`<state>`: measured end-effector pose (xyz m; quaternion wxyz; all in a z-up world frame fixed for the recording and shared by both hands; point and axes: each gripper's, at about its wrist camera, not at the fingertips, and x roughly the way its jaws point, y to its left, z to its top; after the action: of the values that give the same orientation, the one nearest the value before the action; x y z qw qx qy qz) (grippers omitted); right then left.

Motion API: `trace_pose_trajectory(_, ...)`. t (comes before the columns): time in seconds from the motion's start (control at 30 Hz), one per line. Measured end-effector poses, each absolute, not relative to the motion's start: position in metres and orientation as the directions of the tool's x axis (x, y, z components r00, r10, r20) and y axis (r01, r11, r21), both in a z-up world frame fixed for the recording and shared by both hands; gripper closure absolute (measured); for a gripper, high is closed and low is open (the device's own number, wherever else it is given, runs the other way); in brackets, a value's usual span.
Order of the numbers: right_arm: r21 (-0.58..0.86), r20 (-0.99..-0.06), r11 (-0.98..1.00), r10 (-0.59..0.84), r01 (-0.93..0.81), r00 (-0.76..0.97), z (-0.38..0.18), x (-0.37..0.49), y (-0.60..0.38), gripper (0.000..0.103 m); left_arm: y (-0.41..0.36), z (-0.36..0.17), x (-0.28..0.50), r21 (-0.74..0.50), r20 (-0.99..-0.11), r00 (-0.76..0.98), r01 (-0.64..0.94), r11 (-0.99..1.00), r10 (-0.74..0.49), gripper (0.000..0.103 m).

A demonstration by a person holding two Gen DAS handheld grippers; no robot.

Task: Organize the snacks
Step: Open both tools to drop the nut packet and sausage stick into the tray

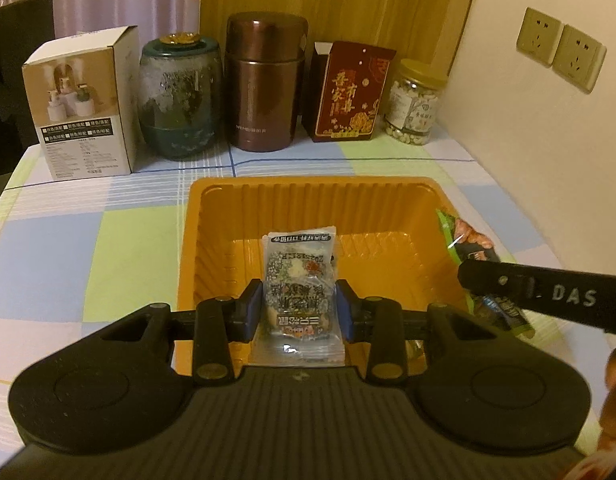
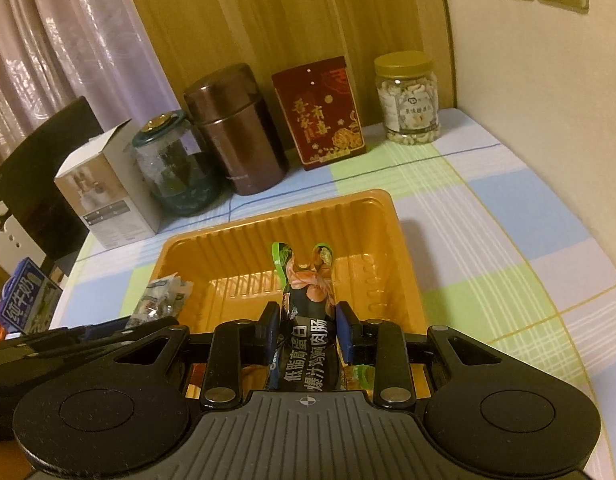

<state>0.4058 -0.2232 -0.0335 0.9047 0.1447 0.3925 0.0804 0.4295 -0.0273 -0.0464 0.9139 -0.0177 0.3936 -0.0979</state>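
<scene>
Left tongs (image 1: 300, 306) are clenched on a clear snack packet (image 1: 298, 280), right tongs (image 2: 308, 330) on a green sausage pack (image 2: 306, 280); both snacks hang over the orange tray (image 1: 308, 190) on the bench (image 1: 108, 240). Each is pinched at mid-length, likely so it can drop flat inside. Jars and boxes stand well behind, along the wall.

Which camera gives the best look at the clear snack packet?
The left wrist view: the clear snack packet sits centred between the left claw pads, label facing the camera. The right wrist view shows only its crumpled end at the left, partly hidden.
</scene>
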Motion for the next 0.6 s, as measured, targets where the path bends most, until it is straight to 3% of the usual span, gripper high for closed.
trace_pose_trajectory(0.1, 0.332, -0.687, 0.943, 0.262, -0.028, 0.677, -0.035, 0.407, -0.225, 0.073, -0.028, -0.049, 0.431, -0.092, -0.715, 0.678, 0.15, 0.984, -0.17, 0.06)
trace_pose_trajectory(0.6, 0.348, -0.685, 0.937, 0.282, -0.039, 0.671, -0.035, 0.408, -0.218, 0.073, -0.006, -0.034, 0.405, -0.115, -0.692, 0.704, 0.111, 0.987, -0.159, 0.058)
